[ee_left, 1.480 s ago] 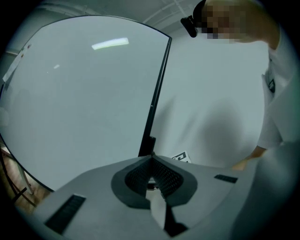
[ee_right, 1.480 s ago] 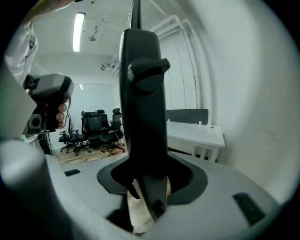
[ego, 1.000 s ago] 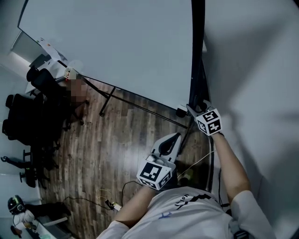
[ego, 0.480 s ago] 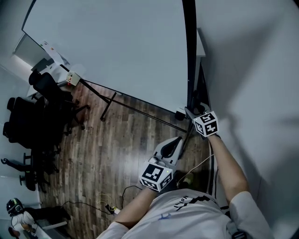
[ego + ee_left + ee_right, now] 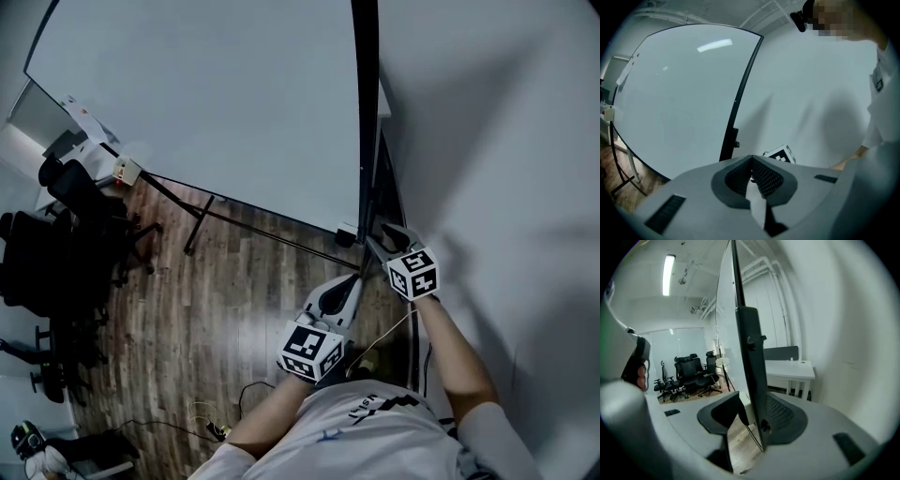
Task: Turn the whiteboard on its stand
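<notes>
At 5 o'clock of the head view, the right gripper [image 5: 382,234] was clamped on the whiteboard frame [image 5: 365,112], a flat, matte black bar. The right gripper view showed that bar caught between the two dark, mesh-textured pads. It stood nearly upright, leaning slightly toward 11 o'clock, with the board seen edge-on.

The whiteboard [image 5: 206,94] itself was a broad, smooth, pale panel with a faint sheen, and it filled the head view from 9 to 12 o'clock. Its gripped side edge ran straight from 12 toward 6 o'clock. Its lower edge and long axis slanted away from the person toward 10 o'clock.

Thin black tubes of the stand [image 5: 253,230] ran under that lower edge, above a floor [image 5: 234,281] of dark, glossy wood-grain planks.

The left gripper [image 5: 354,278], a grey moulded shell, hung free of the board at 6 o'clock and pointed toward 1 o'clock. Its ribbed pads were pressed together at the tips with nothing between them.

A marker cube [image 5: 413,272] printed with black-and-white squares sat on the back of the right gripper. Black, high-backed office chairs [image 5: 56,244] clustered at 9 o'clock, well apart from the board.
</notes>
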A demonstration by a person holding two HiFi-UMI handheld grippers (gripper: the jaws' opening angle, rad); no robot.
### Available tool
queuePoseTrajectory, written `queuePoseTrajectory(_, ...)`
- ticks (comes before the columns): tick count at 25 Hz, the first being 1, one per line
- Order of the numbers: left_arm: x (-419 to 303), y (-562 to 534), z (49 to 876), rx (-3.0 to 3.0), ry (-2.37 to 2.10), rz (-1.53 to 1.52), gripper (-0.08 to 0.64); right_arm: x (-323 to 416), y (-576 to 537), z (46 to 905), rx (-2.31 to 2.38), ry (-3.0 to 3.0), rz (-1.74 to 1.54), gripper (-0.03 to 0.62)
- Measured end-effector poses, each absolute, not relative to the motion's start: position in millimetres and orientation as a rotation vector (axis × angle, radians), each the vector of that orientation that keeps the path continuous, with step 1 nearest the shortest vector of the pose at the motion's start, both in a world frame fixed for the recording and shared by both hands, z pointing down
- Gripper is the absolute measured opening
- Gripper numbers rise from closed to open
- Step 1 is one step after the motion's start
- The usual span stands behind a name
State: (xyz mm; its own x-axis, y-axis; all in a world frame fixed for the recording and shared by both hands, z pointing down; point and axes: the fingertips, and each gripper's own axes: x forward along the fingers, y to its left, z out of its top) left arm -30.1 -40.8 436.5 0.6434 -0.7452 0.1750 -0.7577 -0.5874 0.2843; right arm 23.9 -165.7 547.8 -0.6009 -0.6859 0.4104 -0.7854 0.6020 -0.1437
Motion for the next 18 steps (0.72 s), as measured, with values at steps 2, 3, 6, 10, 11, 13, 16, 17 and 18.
queuePoseTrajectory(2,-29,-42,438,2.527,-1.201,0.058,0.012,24,-153,536,1.189,-2.532,0.454,0.179)
queuePoseTrajectory(3,-28,-42,438,2.524,-1.202,0.061,0.012,23,-147,529,1.186,-2.541,0.454,0.169)
queuePoseTrajectory(6,-26,-43,437,2.517,-1.207,0.064,0.012,20,-131,506,1.184,-2.577,0.458,0.117)
queuePoseTrajectory(10,-25,-41,431,2.525,-1.216,0.061,0.012,13,-113,478,1.182,-2.632,0.451,0.071)
queuePoseTrajectory(11,-25,-41,430,2.526,-1.221,0.061,0.012,12,-109,472,1.184,-2.645,0.444,0.063)
queuePoseTrajectory(13,-25,-41,429,2.527,-1.229,0.056,0.012,12,-104,460,1.196,-2.67,0.437,0.043)
queuePoseTrajectory(16,-27,-42,421,2.528,-1.242,0.034,0.012,12,-96,441,1.206,-2.703,0.436,0.032)
queuePoseTrajectory(17,-29,-42,417,2.531,-1.247,0.028,0.012,11,-93,435,1.203,-2.713,0.433,0.031)
queuePoseTrajectory(18,-30,-42,413,2.534,-1.253,0.024,0.012,10,-91,430,1.199,-2.722,0.431,0.029)
